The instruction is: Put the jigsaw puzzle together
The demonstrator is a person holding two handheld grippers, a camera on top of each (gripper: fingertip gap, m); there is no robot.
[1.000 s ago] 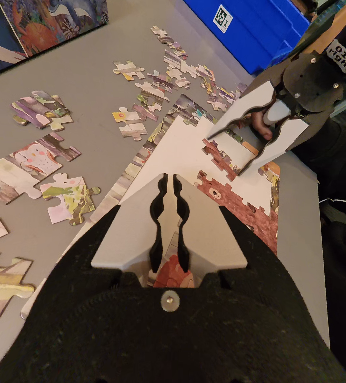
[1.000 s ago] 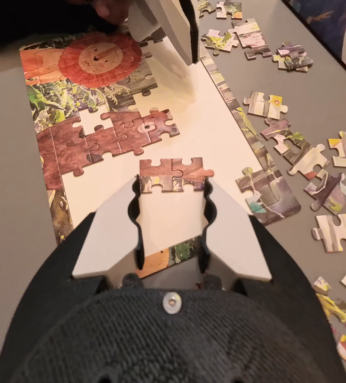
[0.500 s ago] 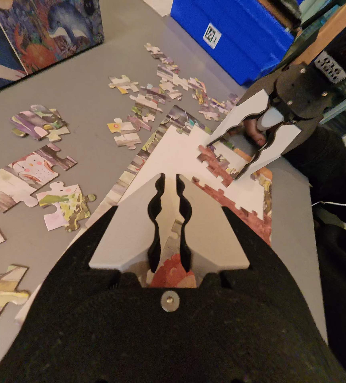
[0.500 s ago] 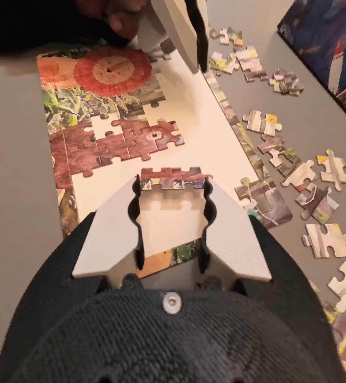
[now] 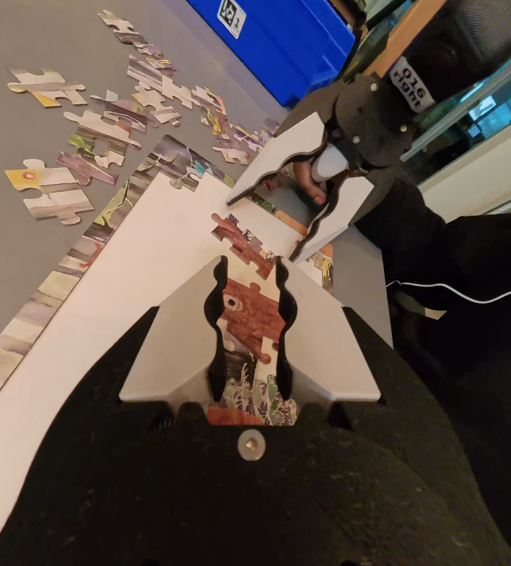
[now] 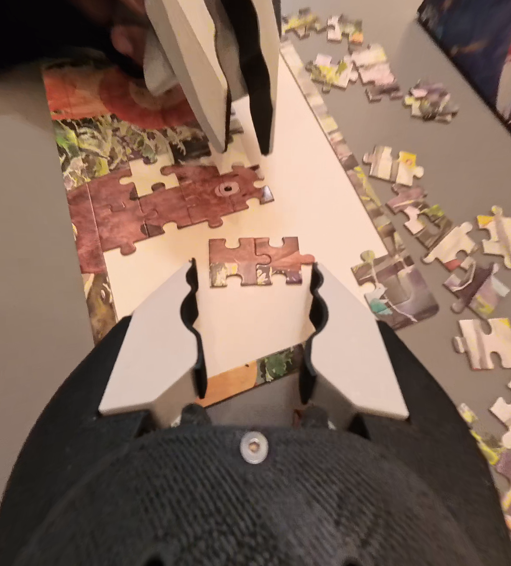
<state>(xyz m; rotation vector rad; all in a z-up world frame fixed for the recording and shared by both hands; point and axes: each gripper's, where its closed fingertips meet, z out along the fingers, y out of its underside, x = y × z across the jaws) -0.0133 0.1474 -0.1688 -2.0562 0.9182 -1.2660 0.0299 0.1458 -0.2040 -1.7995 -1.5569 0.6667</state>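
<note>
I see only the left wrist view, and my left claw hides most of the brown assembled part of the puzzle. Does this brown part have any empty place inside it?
Observer: Yes. The right wrist view shows one piece-shaped gap in the brown assembled section. The white board is bare inside it.
Operator: Does the right claw grip the small brown fragment?
Observer: No. The brown two-piece fragment lies flat on the white board. The right claw is open just behind it, its jaws spread about as wide as the fragment and not closed on it.
</note>
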